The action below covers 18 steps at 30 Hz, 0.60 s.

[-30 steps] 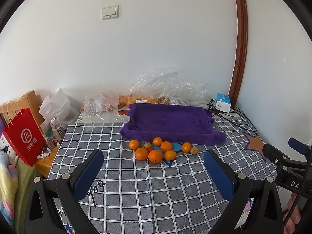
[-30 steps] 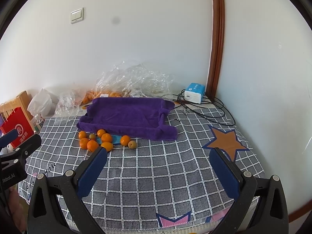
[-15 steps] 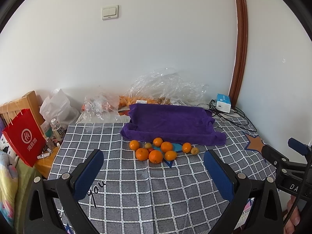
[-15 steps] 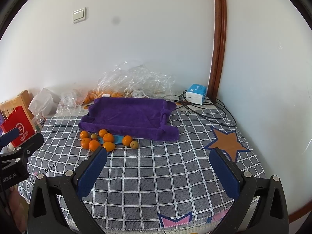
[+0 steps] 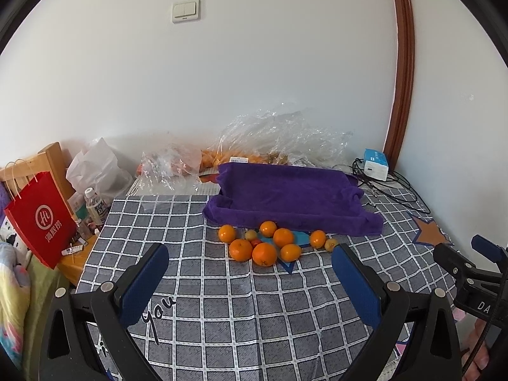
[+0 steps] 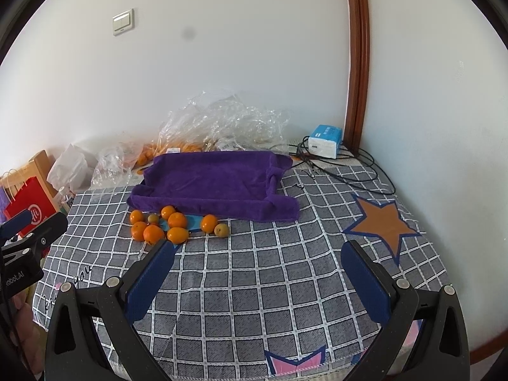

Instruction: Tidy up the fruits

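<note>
Several oranges and a few small yellow-green fruits lie in a cluster on the grey checked cloth, just in front of a purple towel with raised edges. My left gripper is open and empty, hovering short of the cluster. My right gripper is open and empty too, to the right of the fruit and nearer the front edge. Each gripper shows at the side of the other's view.
Clear plastic bags holding more oranges sit against the wall behind the towel. A blue-white box with black cables lies at the back right. A red paper bag, a bottle and a wooden frame stand left.
Both grippers have drifted slightly forward towards the fruit, so the cluster looks a little closer. Neither jaw has changed its opening, and nothing on the cloth has moved.
</note>
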Available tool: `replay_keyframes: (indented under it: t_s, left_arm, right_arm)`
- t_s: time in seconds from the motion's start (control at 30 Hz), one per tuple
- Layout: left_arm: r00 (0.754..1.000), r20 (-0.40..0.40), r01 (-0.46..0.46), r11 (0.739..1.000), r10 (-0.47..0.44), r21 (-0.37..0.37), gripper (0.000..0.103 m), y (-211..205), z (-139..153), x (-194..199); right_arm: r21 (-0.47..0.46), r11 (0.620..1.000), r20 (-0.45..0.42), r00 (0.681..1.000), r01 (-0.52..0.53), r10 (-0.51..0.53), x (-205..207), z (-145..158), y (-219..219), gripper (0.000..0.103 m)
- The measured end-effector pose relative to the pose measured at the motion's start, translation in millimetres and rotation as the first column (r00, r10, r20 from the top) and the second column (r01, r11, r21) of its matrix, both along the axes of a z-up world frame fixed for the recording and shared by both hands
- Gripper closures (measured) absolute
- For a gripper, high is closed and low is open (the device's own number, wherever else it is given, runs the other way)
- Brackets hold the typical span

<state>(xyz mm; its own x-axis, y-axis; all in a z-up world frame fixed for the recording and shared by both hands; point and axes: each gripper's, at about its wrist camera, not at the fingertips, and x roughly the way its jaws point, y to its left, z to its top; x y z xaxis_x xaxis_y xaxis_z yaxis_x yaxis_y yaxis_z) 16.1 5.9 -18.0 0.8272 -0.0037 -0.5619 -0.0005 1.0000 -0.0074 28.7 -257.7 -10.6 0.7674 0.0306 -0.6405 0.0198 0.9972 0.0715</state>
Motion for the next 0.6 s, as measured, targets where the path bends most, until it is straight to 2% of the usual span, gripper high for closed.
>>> replay_keyframes:
  t_s: [0.17, 0.27, 0.33, 0.37, 0.43, 0.5, 0.6]
  left_arm:
    - [0.999, -0.037, -0.030, 0.999, 0.029, -0.027, 0.000, 12.7, -22.5, 19.0]
    - [0.997, -0.060, -0.043, 0.999, 0.042, -0.019, 0.000, 19.3, -39.7, 30.9]
    - [0.996, -0.083, -0.039, 0.999, 0.037, -0.032, 0.007, 25.2, -51.2, 39.2]
    - [0.995, -0.098, -0.036, 0.998, 0.031, -0.048, 0.015, 28.6, -56.2, 42.9]
    - [0.991, -0.131, -0.031, 0.995, 0.019, -0.090, 0.019, 37.4, -66.8, 52.0]
    - [0.991, -0.134, -0.034, 0.993, 0.018, -0.114, 0.019, 45.6, -76.4, 58.1]
    - [0.984, -0.175, -0.044, 0.993, 0.024, -0.113, 0.019, 53.7, -91.4, 71.2]
  right_arm:
    - [-0.020, 1.000, -0.050, 0.999, -0.007, 0.006, 23.9, -26.0, 0.6, 0.000]
    - [-0.037, 0.999, -0.073, 0.997, -0.008, 0.005, 40.2, -46.0, 1.9, 0.000]
    - [-0.018, 1.000, -0.086, 0.996, -0.015, 0.013, 50.8, -60.7, 1.8, 0.000]
    - [-0.001, 1.000, -0.082, 0.996, -0.020, 0.020, 56.4, -68.6, 1.3, 0.000]
    - [0.009, 1.000, -0.078, 0.997, -0.024, 0.024, 65.9, -81.1, 2.4, 0.001]
    - [-0.013, 1.000, -0.081, 0.996, -0.027, 0.026, 78.4, -94.9, 6.6, 0.003]
    - [-0.011, 0.998, -0.139, 0.989, -0.057, 0.055, 96.9, -111.2, 13.6, 0.020]
